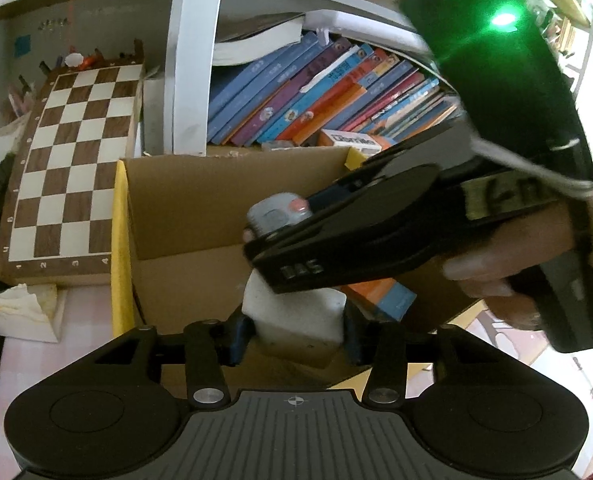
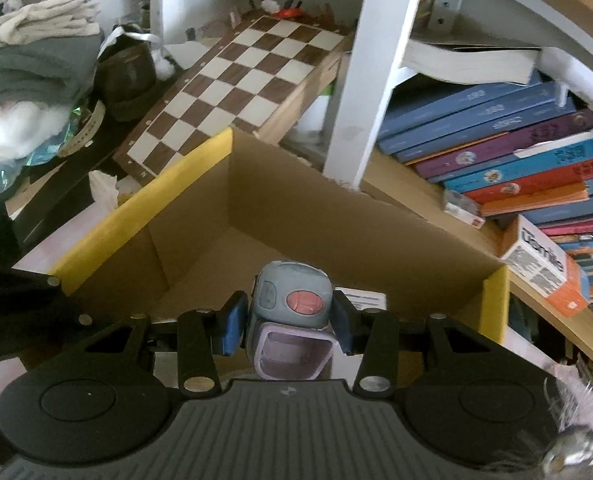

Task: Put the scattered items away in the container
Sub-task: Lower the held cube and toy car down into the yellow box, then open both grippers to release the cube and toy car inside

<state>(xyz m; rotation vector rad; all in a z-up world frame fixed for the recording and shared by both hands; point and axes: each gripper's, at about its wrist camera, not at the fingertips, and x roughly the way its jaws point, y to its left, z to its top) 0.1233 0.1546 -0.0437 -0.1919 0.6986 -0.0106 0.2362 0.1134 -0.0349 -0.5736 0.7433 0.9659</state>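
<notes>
An open cardboard box (image 1: 184,200) with yellow-edged flaps stands on the pink table before the bookshelf; it also shows in the right wrist view (image 2: 296,208). My left gripper (image 1: 294,330) is shut on a white foam block (image 1: 296,312) held over the box's near side. My right gripper (image 2: 290,320) is shut on a grey gadget (image 2: 292,296) with a pink button and a lilac-rimmed opening, held above the box. In the left wrist view the right gripper reaches in from the right over the box, the gadget (image 1: 278,212) at its tip.
A chessboard (image 1: 72,160) leans left of the box. A torn foam piece (image 1: 24,312) lies on the table at the left. An orange and blue book (image 1: 384,296) lies inside the box. Books (image 2: 516,152) fill the shelf behind. Clothes (image 2: 28,60) pile at the far left.
</notes>
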